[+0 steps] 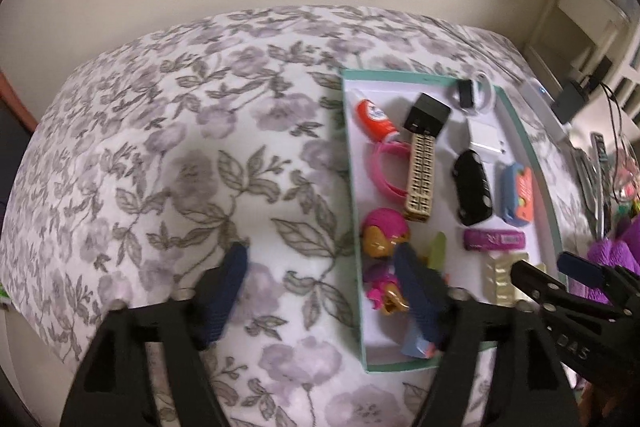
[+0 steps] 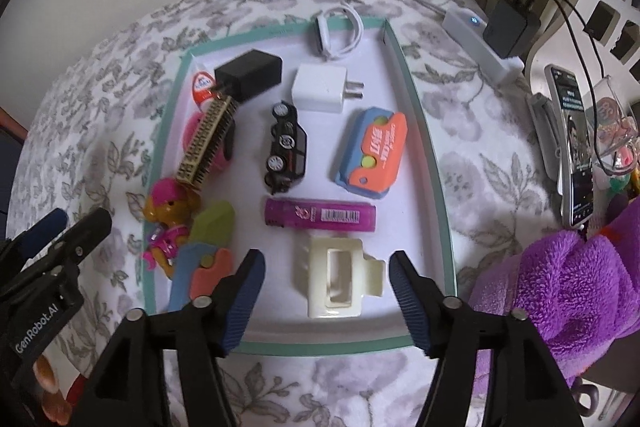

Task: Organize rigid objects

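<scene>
Hovering with its jaws spread wide, the right gripper [image 2: 326, 297] brackets a cream hair clip [image 2: 334, 277] that lies between its fingers at the near end of a teal-rimmed tray [image 2: 424, 131] on a floral bedspread [image 2: 100, 75]; whether the pads touch the clip cannot be told. Just beyond the clip lies a purple lighter [image 2: 320, 217], and past that a black toy car [image 2: 286, 147] with an orange-and-blue case [image 2: 372, 151] to its right. Farther still sit a white charger [image 2: 320, 89], a black charger [image 2: 248, 73] and a coiled white cable [image 2: 338, 33] at the far rim. The left gripper [image 1: 324, 287] is also wide open and holds nothing, one finger over the bedspread, the other over the tray's near left edge in front of a pink-capped figurine [image 1: 384, 259]. Ahead of it lie a gold comb [image 1: 420, 179] and a pink band [image 1: 386, 169].
</scene>
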`<action>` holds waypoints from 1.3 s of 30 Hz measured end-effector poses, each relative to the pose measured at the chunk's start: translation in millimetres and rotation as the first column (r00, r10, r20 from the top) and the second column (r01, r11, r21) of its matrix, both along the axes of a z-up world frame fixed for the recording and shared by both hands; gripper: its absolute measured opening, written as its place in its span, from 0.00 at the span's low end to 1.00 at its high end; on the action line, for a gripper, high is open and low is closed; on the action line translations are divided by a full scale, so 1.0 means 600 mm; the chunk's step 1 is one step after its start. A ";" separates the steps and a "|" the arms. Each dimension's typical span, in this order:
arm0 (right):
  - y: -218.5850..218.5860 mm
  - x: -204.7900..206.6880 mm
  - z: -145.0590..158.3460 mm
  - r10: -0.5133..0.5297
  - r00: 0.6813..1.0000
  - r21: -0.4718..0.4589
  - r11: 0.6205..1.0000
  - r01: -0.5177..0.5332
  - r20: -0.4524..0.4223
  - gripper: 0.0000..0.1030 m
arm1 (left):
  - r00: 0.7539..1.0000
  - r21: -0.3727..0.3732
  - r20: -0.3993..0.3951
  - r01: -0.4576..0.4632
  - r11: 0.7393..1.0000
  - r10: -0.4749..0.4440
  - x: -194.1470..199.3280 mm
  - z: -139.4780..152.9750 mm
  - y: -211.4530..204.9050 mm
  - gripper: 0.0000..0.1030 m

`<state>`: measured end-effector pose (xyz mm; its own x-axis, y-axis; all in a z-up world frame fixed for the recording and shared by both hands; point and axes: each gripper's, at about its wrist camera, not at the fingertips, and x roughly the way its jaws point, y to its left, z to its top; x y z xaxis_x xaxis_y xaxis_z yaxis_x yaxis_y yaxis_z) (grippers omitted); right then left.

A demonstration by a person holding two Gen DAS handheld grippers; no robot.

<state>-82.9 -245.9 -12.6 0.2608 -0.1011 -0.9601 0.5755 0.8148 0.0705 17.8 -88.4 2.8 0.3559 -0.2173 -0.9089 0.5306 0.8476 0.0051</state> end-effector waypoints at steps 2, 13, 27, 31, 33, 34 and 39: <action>0.003 0.000 0.003 0.004 1.000 -0.005 1.000 -0.004 0.014 0.71 | 1.000 -0.004 0.006 -0.019 1.000 0.019 0.006 0.001 0.006 0.78; 0.002 0.004 0.006 0.000 0.999 -0.024 1.000 0.001 0.045 0.88 | 0.997 0.013 0.011 -0.082 0.997 0.082 0.025 -0.004 0.026 0.79; 0.006 -0.002 0.021 -0.012 0.996 -0.035 0.999 0.015 0.089 0.97 | 0.993 0.015 0.035 -0.117 0.993 0.116 0.029 0.011 0.042 0.79; 0.012 -0.007 0.028 -0.008 0.995 -0.046 0.999 0.013 0.097 0.97 | 0.991 0.044 0.078 -0.116 0.992 0.112 0.019 0.021 0.040 0.79; 0.018 -0.009 0.034 -0.003 0.994 -0.054 0.999 0.009 0.107 0.97 | 0.991 0.044 0.082 -0.108 0.993 0.104 0.014 0.025 0.041 0.79; 0.021 -0.011 0.038 0.000 0.994 -0.057 0.998 0.007 0.113 0.97 | 0.992 0.041 0.083 -0.103 0.994 0.099 0.010 0.027 0.043 0.79; 0.039 -0.016 0.062 0.016 0.989 -0.087 0.996 -0.003 0.146 0.97 | 0.989 0.035 0.110 -0.102 0.994 0.098 -0.007 0.039 0.056 0.79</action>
<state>-92.5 -222.4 24.6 0.3991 -0.1786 -0.8993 0.5564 0.8268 0.0827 13.7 -54.6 26.2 0.4703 -0.1398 -0.8713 0.4377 0.8943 0.0927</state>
